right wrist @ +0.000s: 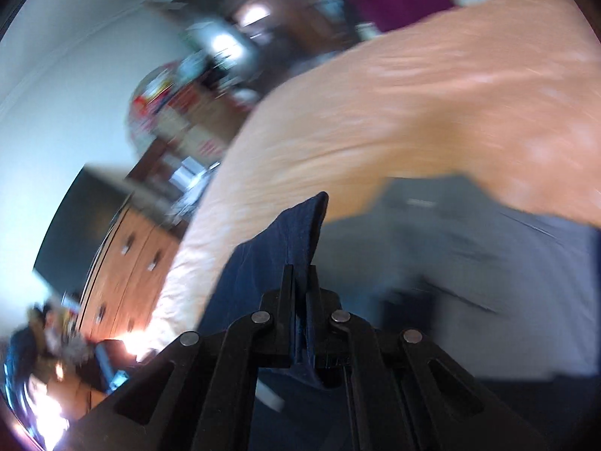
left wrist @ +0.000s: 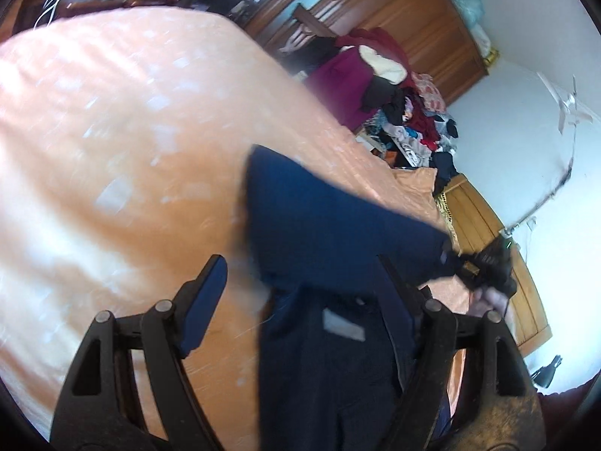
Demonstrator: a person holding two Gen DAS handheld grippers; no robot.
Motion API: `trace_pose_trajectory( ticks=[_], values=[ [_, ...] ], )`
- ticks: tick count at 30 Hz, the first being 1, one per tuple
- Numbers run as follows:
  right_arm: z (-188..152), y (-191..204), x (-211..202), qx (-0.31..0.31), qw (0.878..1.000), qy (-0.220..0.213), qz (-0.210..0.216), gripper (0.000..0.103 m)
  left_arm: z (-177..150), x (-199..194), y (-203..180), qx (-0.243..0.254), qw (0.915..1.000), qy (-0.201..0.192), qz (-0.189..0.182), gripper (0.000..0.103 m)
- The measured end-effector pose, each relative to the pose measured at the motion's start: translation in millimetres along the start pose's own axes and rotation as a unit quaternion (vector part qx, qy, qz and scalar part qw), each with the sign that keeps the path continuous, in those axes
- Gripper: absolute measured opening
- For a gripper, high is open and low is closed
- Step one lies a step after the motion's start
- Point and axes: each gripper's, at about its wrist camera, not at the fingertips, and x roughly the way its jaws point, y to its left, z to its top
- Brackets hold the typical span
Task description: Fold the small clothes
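A: Where is the navy garment (left wrist: pixel 323 221) right now?

B: It lies partly on the peach bedspread (left wrist: pixel 112 143) in front of you, and one corner of it is lifted off toward the right side of the left wrist view. A pale label (left wrist: pixel 343 325) shows on the darker part nearest your left gripper (left wrist: pixel 300 282).

A: What are your tongs doing?

B: Your left gripper stands spread wide. Cloth passes between its two fingers, but the left pad (left wrist: pixel 204 300) sits clear of the fabric over bare bedspread; the right finger is partly hidden by the cloth, so contact there is unclear. Your right gripper (right wrist: pixel 300 274) is pressed together, pinching a fold of the navy garment, which rises in a point just beyond its tips.

A: Anything else visible?

B: In the left wrist view your right gripper shows at the far right edge with a hand (left wrist: pixel 488 300) behind it. A pile of mixed clothes (left wrist: pixel 409 120) sits past the bed by a wooden wardrobe (left wrist: pixel 413 18). The right wrist view is blurred; a wooden dresser (right wrist: pixel 127 263) shows at its left
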Motion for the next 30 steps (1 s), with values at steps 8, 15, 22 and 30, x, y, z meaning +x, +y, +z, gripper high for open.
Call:
trace_pose_trajectory(
  ticks=[8,15,22,30],
  values=[
    [-18.2,-109.1,-29.2,0.071,0.996,-0.003,-0.059,0.005,14.5,27.3,-32.5,0.052,0.9982,0.021,0.023,0.079],
    [-21.8,-137.4,-34.1,0.094,0.995,-0.011,-0.039,0.006,27.8,87.0,-54.5,0.102,0.9908,0.061,0.064,0.079],
    [-31.5,-126.3,0.4,0.069,0.997,0.027,-0.037,0.007,5.9,174.9,-5.4,0.181,0.9266,0.193,0.268,0.074],
    [-47.3,-128.9,-28.8,0.036,0.997,0.028,-0.066,0.016,61.6,104.3,-14.4,0.098,0.9808,0.079,0.149,0.071]
  ],
)
